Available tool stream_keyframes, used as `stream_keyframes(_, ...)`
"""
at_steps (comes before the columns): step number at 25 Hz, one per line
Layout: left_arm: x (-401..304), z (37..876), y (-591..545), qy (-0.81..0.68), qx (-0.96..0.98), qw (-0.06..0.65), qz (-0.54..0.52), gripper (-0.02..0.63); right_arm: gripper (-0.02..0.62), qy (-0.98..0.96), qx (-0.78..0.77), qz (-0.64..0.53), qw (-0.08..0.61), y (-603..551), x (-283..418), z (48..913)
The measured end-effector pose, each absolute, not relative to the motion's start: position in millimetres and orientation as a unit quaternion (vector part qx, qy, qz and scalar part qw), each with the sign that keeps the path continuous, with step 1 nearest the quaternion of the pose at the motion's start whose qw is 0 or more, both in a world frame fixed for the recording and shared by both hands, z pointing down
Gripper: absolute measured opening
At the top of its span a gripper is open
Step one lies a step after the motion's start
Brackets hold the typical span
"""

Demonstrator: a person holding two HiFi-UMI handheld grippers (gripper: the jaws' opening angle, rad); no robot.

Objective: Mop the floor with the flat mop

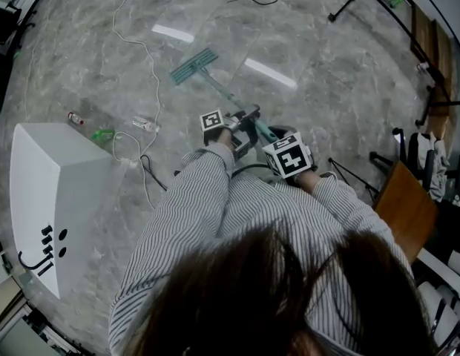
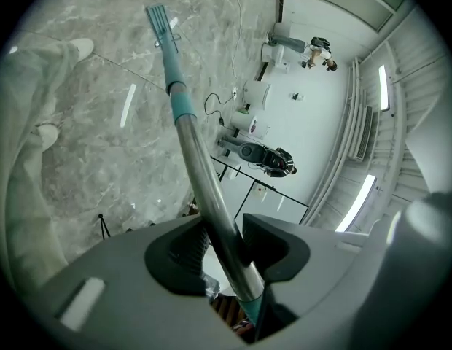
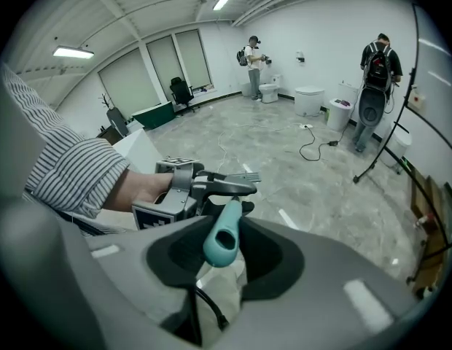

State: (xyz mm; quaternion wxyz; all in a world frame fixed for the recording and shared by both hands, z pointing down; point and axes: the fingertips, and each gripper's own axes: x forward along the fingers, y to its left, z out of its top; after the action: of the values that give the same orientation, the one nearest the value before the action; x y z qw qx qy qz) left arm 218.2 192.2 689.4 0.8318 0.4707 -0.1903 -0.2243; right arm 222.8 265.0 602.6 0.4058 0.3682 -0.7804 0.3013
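The flat mop's teal head (image 1: 193,65) lies flat on the grey marble floor ahead of me, and its pole (image 1: 228,97) slopes back toward my body. My left gripper (image 1: 243,119) is shut on the metal pole (image 2: 211,203), which runs out between its jaws to the mop head (image 2: 162,22). Behind it, my right gripper (image 1: 265,133) is shut on the teal handle end (image 3: 224,235). In the right gripper view the left gripper (image 3: 208,188) shows just ahead, with a striped sleeve behind it.
A white cabinet (image 1: 56,199) stands at my left, with a white cable (image 1: 148,73), small bottles (image 1: 76,117) and a green item (image 1: 102,134) on the floor nearby. A wooden board (image 1: 404,206) and tripod legs (image 1: 349,6) are at the right. Two people (image 3: 375,71) stand far off.
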Motion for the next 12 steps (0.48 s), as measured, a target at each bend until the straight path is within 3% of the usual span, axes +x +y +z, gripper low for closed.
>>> stream_keyframes(12, 219.6, 686.9, 200.6, -0.204, 0.485, 0.821, -0.22, 0.155, 0.112, -0.784, 0.368, 0.306, 0.396, 272.9, 225.7, 598.2)
